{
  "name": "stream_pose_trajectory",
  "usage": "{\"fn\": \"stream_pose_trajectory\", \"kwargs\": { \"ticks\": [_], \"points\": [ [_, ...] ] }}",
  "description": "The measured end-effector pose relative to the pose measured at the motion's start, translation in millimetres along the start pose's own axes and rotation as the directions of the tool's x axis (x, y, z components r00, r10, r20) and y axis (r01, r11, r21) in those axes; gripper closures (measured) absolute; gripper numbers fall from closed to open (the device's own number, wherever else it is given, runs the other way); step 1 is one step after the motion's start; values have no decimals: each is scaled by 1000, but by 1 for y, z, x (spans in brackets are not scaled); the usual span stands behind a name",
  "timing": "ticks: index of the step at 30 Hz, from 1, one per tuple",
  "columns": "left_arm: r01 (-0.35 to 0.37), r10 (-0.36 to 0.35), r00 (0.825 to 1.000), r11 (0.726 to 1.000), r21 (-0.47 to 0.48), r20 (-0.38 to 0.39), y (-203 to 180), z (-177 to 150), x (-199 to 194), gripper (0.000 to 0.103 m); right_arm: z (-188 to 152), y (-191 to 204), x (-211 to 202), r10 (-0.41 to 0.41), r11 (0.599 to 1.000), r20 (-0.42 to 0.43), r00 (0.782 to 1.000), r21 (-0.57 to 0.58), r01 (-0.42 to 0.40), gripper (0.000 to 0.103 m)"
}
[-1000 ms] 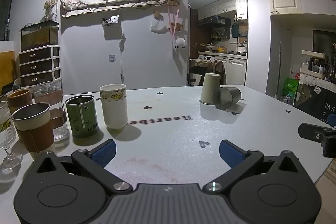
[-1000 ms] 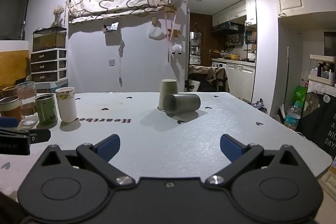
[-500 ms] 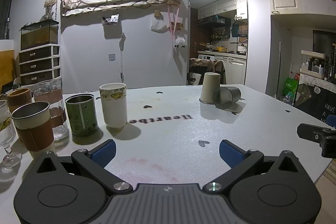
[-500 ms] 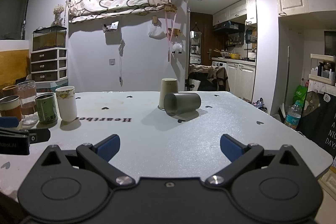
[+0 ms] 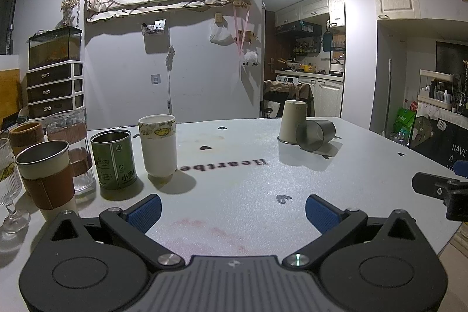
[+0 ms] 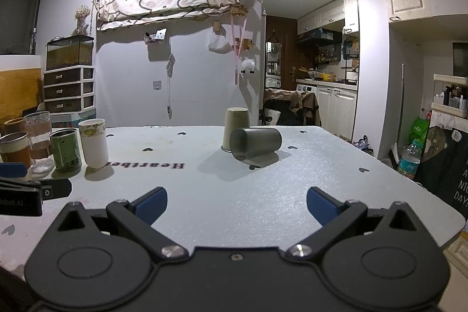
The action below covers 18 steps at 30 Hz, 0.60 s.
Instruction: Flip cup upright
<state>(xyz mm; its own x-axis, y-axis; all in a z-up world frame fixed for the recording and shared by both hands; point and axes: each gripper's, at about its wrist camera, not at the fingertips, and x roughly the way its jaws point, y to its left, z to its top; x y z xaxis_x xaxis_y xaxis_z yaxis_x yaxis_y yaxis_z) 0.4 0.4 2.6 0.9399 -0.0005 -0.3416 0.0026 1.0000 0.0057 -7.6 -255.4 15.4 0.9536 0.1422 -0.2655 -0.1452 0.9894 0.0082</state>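
Note:
A dark grey cup (image 6: 255, 143) lies on its side on the white table (image 6: 263, 195), touching a beige cup (image 6: 235, 125) that stands upside down behind it. Both show far right in the left wrist view: the grey cup (image 5: 315, 134) and the beige cup (image 5: 292, 120). My right gripper (image 6: 236, 205) is open and empty, well short of the cups. My left gripper (image 5: 232, 213) is open and empty, low over the table's near side.
Several upright cups stand at the left: a white mug (image 5: 158, 145), a green tin (image 5: 113, 158), a steel cup with brown sleeve (image 5: 46, 174), a glass (image 5: 70, 148). The table edge runs along the right (image 6: 424, 189).

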Motion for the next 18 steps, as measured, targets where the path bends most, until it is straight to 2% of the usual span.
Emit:
{"fn": "stream_pose_trajectory", "kwargs": {
  "ticks": [18],
  "points": [
    [-1,1,1000,1000,-1,-1,1,0,-2,0,0,1,0,0,1000,-2,1000,1,0,0]
  ]
}}
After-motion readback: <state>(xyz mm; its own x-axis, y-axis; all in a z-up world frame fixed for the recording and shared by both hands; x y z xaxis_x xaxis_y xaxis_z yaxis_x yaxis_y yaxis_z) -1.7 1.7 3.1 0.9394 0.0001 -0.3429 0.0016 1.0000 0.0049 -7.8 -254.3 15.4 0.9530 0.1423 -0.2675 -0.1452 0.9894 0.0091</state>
